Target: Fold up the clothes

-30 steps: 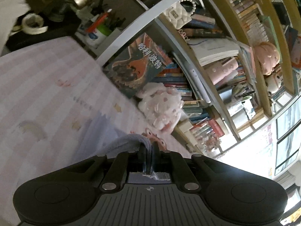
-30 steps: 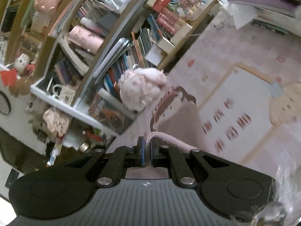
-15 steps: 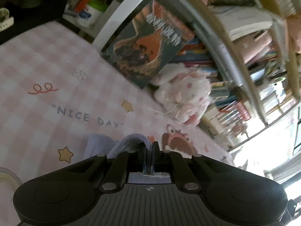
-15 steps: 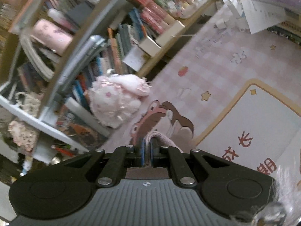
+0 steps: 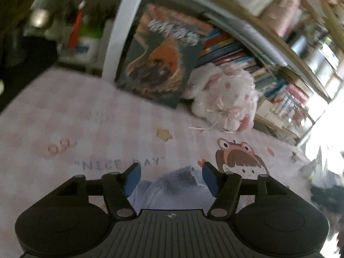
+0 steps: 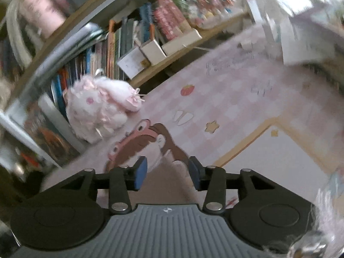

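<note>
In the left wrist view my left gripper is open just above the pink checked cloth. A pale blue-grey knitted piece of clothing lies loose between its blue pads. In the right wrist view my right gripper is open too. A pinkish-beige piece of clothing lies between and under its fingers, on the same cloth. Neither gripper holds anything.
A white and pink plush toy lies at the foot of a bookshelf; it also shows in the right wrist view. A large dark book leans on the shelf. Papers and books lie at the right.
Both grippers came down toward the cloth and opened, letting go of the garment edges that they held shut half a second ago. The clothing now lies on the surface.
</note>
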A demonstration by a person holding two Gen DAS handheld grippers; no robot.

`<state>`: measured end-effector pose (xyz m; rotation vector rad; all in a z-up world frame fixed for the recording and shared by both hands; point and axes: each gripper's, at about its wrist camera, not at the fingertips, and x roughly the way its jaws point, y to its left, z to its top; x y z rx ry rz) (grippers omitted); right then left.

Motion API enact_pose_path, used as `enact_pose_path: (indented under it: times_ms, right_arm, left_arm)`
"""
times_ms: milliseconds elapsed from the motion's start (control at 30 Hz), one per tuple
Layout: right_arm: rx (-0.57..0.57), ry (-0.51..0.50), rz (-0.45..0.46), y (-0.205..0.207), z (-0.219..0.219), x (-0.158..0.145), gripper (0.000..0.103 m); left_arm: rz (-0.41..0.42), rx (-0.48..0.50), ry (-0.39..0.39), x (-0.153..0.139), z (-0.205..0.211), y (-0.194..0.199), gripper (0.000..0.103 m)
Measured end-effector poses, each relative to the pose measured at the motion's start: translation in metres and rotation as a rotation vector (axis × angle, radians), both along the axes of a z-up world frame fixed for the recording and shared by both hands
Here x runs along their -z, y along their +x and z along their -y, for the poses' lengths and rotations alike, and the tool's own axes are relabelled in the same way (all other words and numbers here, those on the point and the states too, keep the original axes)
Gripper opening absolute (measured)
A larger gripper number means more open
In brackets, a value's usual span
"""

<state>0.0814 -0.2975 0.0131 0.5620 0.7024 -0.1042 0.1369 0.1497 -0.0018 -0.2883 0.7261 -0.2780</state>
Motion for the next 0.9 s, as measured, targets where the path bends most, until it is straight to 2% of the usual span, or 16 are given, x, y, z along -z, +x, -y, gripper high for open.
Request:
enact_pose_path:
  times_ms: [200,267,367,400,433,467,500,567,600,667,733,833,900]
  right_arm:
    - [-0.203,-0.318,-0.052,0.013,-0.034,0.013,0.049]
    - [-0.240,-0.368,-0.074,0.021,-0.042,0.022,0.049]
    - [-0.242,-0.367,-0.107,0.032,-0.044,0.033,0.045]
    - [-0.238,-0.367,-0.117,0.036,-0.044,0.036,0.038]
    - [-0.238,-0.360,-0.124,0.038,-0.044,0.038,0.025]
    - [-0.242,-0.348,-0.129,0.040,-0.044,0.040,0.014]
    - [-0.238,-0.338,-0.129,0.039,-0.043,0.039,0.005]
    - [-0.211,-0.285,-0.070,0.030,-0.038,0.026,0.005]
    - [-0.199,-0.257,-0.051,0.027,-0.033,0.023,0.004]
    - [-0.171,-0.235,-0.064,0.029,-0.026,0.026,0.004]
    - [-0.142,-0.213,-0.077,0.031,-0.018,0.029,0.004]
    - [-0.132,-0.215,-0.157,0.043,-0.017,0.055,0.004]
    - [-0.131,-0.226,-0.155,0.043,-0.020,0.062,0.005]
  left_arm:
    - [0.011,0.101,0.127,0.019,0.014,0.001,0.063]
    - [0.001,0.100,0.142,0.026,0.017,0.007,0.063]
    - [0.010,0.103,0.151,0.032,0.021,0.014,0.059]
    - [0.017,0.106,0.154,0.033,0.023,0.016,0.043]
    - [0.022,0.110,0.153,0.031,0.023,0.017,0.030]
    - [0.024,0.114,0.146,0.027,0.023,0.017,0.002]
    - [0.034,0.113,0.108,0.021,0.019,0.016,0.003]
    - [0.038,0.071,-0.020,0.011,0.002,0.012,0.003]
    - [0.020,0.047,-0.052,0.012,-0.005,0.014,0.003]
    - [-0.046,0.003,-0.042,0.025,-0.012,0.024,0.003]
    - [-0.103,-0.031,0.003,0.042,-0.014,0.033,0.000]
    - [-0.125,-0.041,0.023,0.053,-0.016,0.038,0.000]
    - [-0.110,-0.026,0.064,0.051,-0.010,0.037,0.000]
